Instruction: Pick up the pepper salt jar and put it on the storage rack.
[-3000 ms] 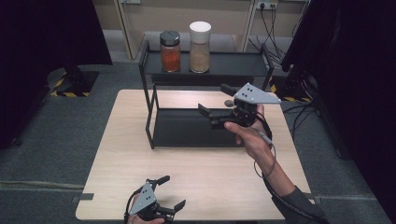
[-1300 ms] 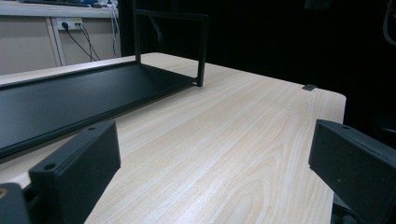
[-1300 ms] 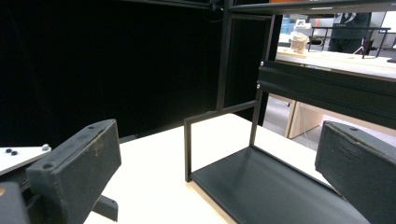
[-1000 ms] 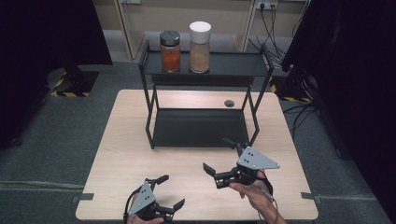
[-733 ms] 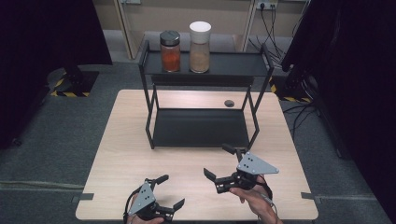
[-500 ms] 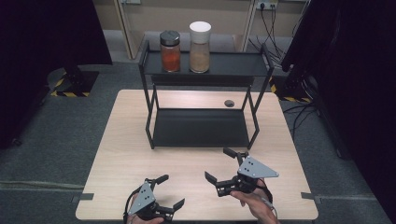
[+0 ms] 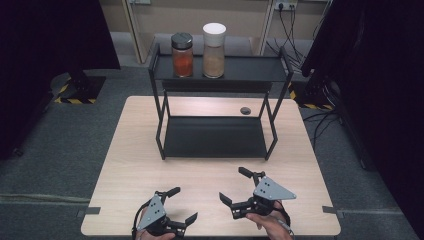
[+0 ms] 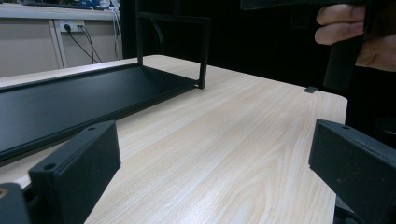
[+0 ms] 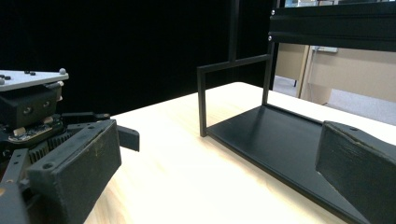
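The right gripper (image 7: 237, 186) has come back from the shelf rack (image 7: 215, 144) to the near edge of the table (image 7: 135, 150) over the last 3 s, and now sits beside the left gripper (image 7: 181, 204), both with jaws spread wide and holding nothing. The 2 jars, an orange-filled jar (image 7: 182, 55) and a white-lidded jar (image 7: 214, 43), stand side by side on the rack's top shelf. With both tools parked well apart from them, the placing looks finished.
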Demonstrator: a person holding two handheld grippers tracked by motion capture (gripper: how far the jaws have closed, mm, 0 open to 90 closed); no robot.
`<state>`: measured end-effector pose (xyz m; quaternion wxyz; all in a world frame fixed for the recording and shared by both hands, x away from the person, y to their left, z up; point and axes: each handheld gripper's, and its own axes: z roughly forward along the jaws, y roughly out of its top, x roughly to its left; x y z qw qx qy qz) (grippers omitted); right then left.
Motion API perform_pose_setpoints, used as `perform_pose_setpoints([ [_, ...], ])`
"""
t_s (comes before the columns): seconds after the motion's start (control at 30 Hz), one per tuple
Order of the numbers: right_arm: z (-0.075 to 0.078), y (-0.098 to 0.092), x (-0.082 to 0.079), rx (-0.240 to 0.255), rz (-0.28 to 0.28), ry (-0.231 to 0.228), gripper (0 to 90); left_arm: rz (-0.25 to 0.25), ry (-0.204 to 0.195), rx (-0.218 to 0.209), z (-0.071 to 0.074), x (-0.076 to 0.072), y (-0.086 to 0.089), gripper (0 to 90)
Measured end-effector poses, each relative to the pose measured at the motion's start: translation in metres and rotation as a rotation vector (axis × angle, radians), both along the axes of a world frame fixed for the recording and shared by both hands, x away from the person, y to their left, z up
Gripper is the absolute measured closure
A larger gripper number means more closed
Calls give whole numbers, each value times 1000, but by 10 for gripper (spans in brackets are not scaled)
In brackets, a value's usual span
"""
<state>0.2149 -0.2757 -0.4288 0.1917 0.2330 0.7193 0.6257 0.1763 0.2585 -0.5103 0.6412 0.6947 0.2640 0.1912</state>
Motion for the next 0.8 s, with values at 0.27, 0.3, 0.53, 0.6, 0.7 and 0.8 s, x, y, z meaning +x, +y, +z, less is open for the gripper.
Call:
perform_pose_setpoints([
  [0.27,-11,-1,-3,-4,-4,13,6,0,-3,-1,0,0,0,15],
  [0.3,-12,-1,-3,-4,-5,18,5,0,-3,-2,0,0,0,15],
  [0.53,-24,-4,-3,3,-11,28,5,2,-2,-3,0,1,0,15],
  [0.6,-27,-6,-4,3,-13,31,6,3,-4,-3,0,1,0,15],
  [0.7,-32,-8,-4,4,-19,42,6,5,-6,-4,0,0,0,15],
  [0.8,-36,-9,-5,0,-24,55,6,5,-9,-5,0,0,0,15],
])
